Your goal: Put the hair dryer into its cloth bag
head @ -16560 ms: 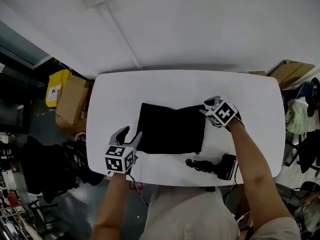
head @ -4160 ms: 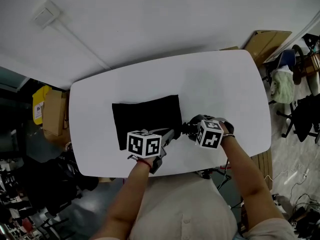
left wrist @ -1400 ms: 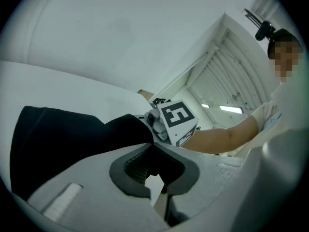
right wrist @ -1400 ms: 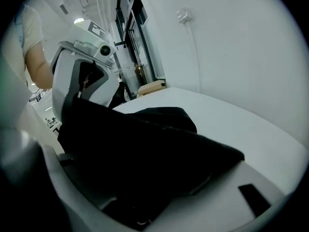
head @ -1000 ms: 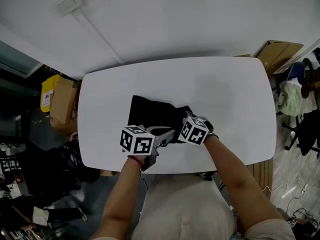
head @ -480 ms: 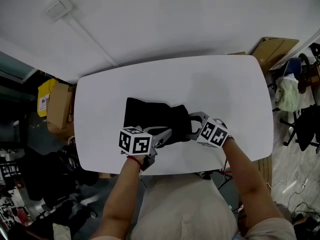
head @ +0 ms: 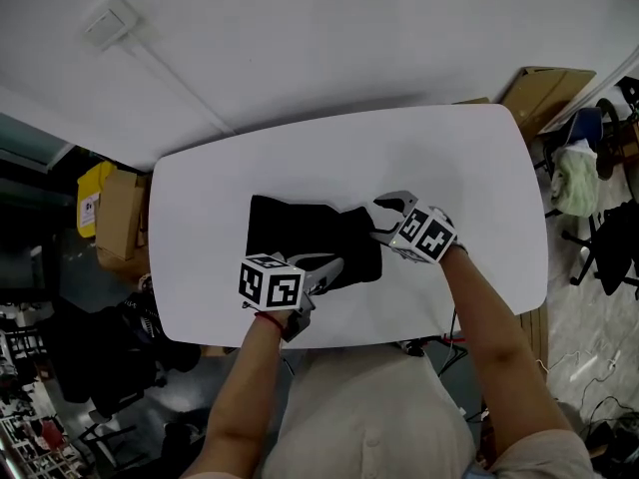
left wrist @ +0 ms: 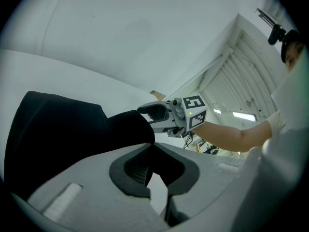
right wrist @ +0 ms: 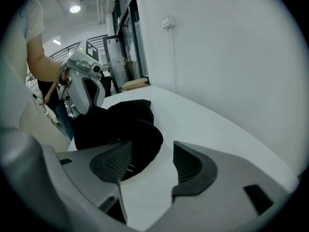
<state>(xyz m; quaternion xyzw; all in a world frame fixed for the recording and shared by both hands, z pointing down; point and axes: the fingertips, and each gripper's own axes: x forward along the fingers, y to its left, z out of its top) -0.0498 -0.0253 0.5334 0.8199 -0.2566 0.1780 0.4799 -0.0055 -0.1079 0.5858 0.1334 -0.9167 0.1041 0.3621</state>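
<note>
Cloth bag (head: 300, 233) apparently pinched by left gripper (head: 334, 264); right gripper (head: 385, 219) just opened, empty.

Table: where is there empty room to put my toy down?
Bare: the table strip between the cloth bag and the wall, the right end beyond the right claw, and the left end beside the bag. Crowded: the near middle, around the left claw and bag.

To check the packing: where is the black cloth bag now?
In the head view the black cloth bag lies on the white table, left gripper pinching its near edge; the right gripper, fingers just opened and empty, is at its right end.
</note>
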